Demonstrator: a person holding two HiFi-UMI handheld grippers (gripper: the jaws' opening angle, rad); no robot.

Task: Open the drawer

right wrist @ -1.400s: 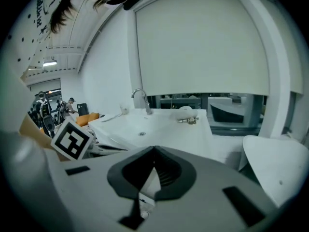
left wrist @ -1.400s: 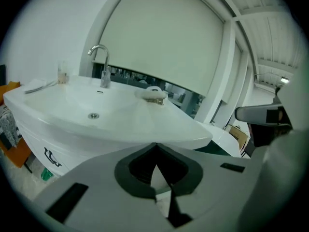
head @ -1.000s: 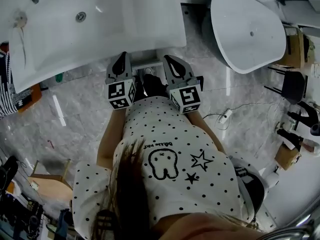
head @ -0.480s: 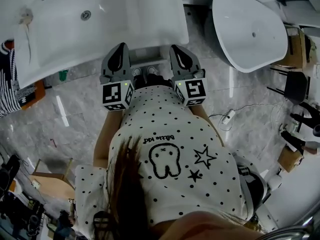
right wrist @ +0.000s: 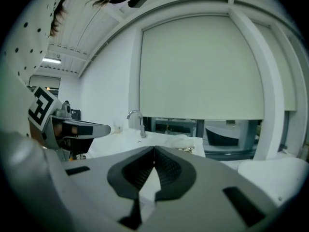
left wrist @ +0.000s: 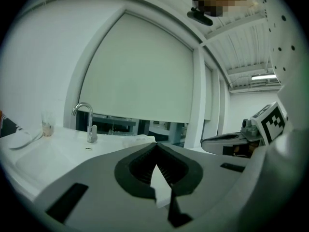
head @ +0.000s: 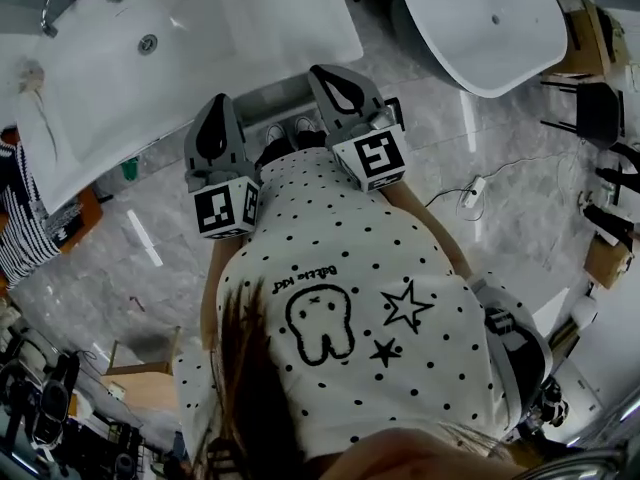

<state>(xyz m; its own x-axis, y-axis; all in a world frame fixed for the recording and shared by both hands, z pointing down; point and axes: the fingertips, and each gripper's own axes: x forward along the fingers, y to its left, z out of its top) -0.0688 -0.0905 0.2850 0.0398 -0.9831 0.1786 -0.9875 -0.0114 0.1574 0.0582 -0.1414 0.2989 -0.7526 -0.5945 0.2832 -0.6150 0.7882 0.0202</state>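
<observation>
Head view: my left tool (head: 217, 118) and right tool (head: 335, 86) are both pressed together, empty, by the sink (head: 250, 28). No drawer in sight, so I judge opening not started.

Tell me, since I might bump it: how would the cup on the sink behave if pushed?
The cup looks see-through, so it is probably light and breakable. It stands upright on the smooth sink, so it may slide or tip.

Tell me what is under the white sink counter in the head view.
Only a pale strip of cabinet shows below the counter edge, with the person's shoes before it. The counter top hides the rest, so no drawer front can be seen.
</observation>
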